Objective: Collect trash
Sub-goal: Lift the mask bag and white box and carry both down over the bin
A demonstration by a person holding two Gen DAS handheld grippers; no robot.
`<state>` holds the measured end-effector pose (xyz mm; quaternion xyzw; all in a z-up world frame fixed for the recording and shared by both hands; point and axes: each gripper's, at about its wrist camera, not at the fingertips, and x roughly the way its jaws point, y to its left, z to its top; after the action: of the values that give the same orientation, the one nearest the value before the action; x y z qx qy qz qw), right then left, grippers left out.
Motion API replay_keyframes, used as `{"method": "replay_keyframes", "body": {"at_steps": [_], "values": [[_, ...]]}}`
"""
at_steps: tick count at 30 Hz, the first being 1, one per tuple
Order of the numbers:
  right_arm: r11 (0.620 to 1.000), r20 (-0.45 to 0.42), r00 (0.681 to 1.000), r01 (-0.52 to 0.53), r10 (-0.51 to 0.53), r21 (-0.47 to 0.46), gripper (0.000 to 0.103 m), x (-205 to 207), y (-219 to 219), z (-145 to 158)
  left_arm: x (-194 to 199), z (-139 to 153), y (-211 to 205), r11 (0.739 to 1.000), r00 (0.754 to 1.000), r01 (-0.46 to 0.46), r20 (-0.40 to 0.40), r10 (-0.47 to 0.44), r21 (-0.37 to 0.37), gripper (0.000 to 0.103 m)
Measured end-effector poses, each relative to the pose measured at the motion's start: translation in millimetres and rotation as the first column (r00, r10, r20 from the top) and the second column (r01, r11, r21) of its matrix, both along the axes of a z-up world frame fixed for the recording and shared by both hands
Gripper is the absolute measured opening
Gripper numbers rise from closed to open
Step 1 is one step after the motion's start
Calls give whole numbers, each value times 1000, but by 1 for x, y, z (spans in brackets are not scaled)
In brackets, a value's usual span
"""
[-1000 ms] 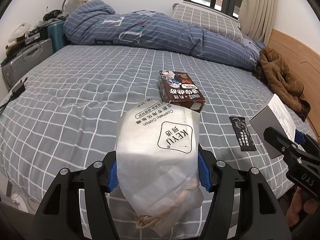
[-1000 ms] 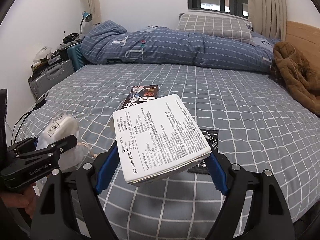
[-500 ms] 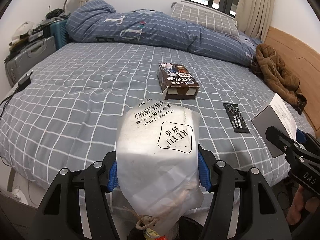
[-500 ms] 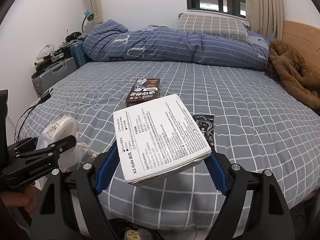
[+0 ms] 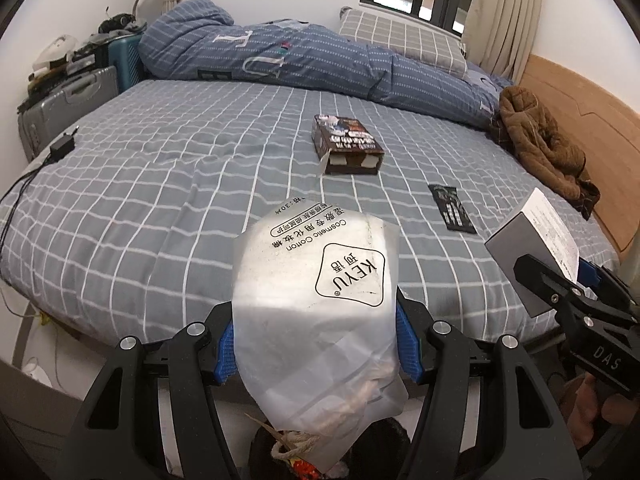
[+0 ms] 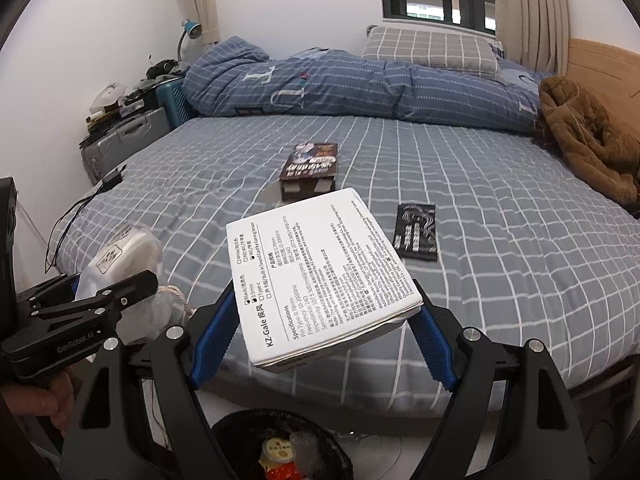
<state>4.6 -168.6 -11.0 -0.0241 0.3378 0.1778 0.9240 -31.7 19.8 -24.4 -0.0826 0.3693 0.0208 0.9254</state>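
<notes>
Both tongs pulled back off the bed, bin now in view

The left tongs (image 5: 316, 350) grip the cotton-pad bag (image 5: 316, 304) and the right tongs (image 6: 322, 336) clamp the white box (image 6: 320, 272), both now above the black trash bin (image 6: 240, 428) by the bed's (image 6: 500, 264) edge, unseen a second ago.

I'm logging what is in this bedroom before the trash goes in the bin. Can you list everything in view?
cotton-pad bag: 1, white, in left tongs
white box: 1, printed, in right tongs
brown box: 1, on bed
black packet: 1, flat on bed
trash bin: 1, black, on floor below the tongs
duvet: 1, blue, far side of bed
pillow: 1, grey check
brown jacket: 1, by headboard
suitcase: 1, grey, beside bed
charger: 1, black, bed edge
left tongs: shut on bag
right tongs: shut on box
</notes>
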Motion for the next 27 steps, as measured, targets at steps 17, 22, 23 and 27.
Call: {"method": "replay_keyframes", "body": {"at_steps": [17, 22, 23, 27], "values": [[999, -72, 997, -43, 41, -26, 77, -65, 1, -24, -69, -22, -5, 1000, 998, -9, -59, 8, -15, 60], [998, -106, 993, -47, 42, -43, 77, -79, 1, -36, -85, -33, -8, 1000, 996, -10, -94, 9, -9, 60], [998, -112, 993, -49, 43, -48, 77, -82, 1, -38, -88, -36, -8, 1000, 995, -10, -102, 9, -9, 60], [997, -136, 990, -52, 43, -61, 77, -90, 0, -45, -99, -45, -7, 1000, 991, -12, -132, 10, -13, 60]]}}
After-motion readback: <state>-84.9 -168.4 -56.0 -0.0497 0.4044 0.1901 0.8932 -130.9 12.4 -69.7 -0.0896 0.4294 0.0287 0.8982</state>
